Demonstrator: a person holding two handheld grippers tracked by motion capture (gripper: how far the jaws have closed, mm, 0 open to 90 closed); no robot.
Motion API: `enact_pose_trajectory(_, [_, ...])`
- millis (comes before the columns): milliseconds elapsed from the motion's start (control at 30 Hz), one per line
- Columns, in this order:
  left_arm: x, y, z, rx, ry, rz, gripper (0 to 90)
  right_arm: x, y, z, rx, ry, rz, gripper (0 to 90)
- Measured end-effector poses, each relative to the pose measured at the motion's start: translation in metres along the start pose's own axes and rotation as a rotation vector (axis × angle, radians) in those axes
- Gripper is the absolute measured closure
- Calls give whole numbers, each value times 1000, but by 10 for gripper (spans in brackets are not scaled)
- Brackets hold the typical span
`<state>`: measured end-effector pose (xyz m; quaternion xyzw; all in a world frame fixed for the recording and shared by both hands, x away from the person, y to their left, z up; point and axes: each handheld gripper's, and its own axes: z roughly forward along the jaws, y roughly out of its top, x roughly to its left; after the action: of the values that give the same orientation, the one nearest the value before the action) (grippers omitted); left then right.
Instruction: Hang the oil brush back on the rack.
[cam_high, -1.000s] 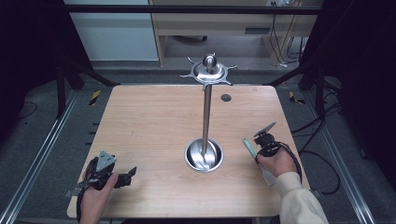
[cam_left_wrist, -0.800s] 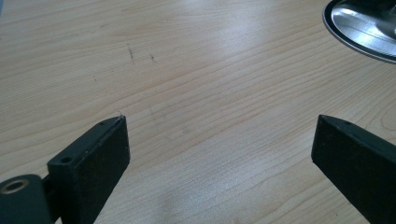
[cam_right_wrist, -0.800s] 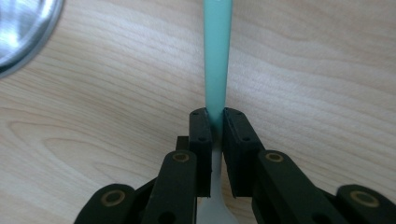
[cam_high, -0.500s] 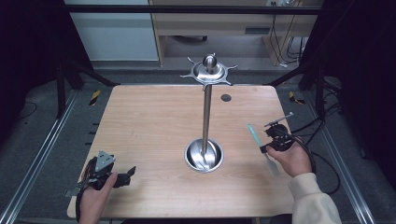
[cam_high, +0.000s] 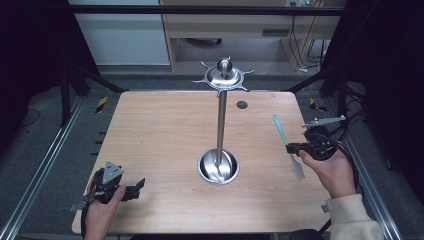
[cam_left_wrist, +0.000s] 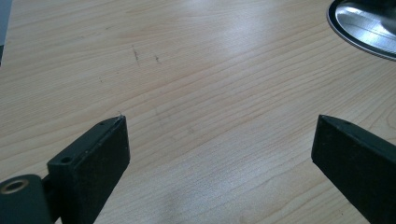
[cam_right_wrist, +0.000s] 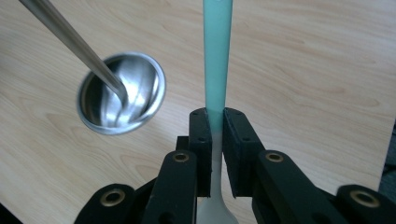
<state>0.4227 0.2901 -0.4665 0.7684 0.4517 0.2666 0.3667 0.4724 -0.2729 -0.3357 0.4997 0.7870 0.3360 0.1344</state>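
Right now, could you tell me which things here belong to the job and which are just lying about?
In the job:
- teal-handled utensil, clamped in the right claw
- steel hanging stand, presumably its destination

Lying about:
- left claw, open, idle on the table
- dark disc

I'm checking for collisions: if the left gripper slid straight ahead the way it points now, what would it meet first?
Probably nothing soon: the left gripper, open, faces bare table. The stand's round metal base sits off to one side of that line.

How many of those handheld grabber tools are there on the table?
2. The left gripper rests open at the table's near left corner; the right gripper is at the right edge, fingers shut on a teal-handled utensil.
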Motion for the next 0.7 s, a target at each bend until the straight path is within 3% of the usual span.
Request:
enact_pose_trajectory(233, [0,0,1,6,1,3,38,6,1,-12,-71,23,-24,823])
enact_pose_trajectory(500, [1,-1,0,2,13,-6,38,12,10,-31,-188,67,-46,823])
enact_pose_trajectory(700, [0,0,0,1,9,1,38,16,10,-36,-218,72,-64,823])
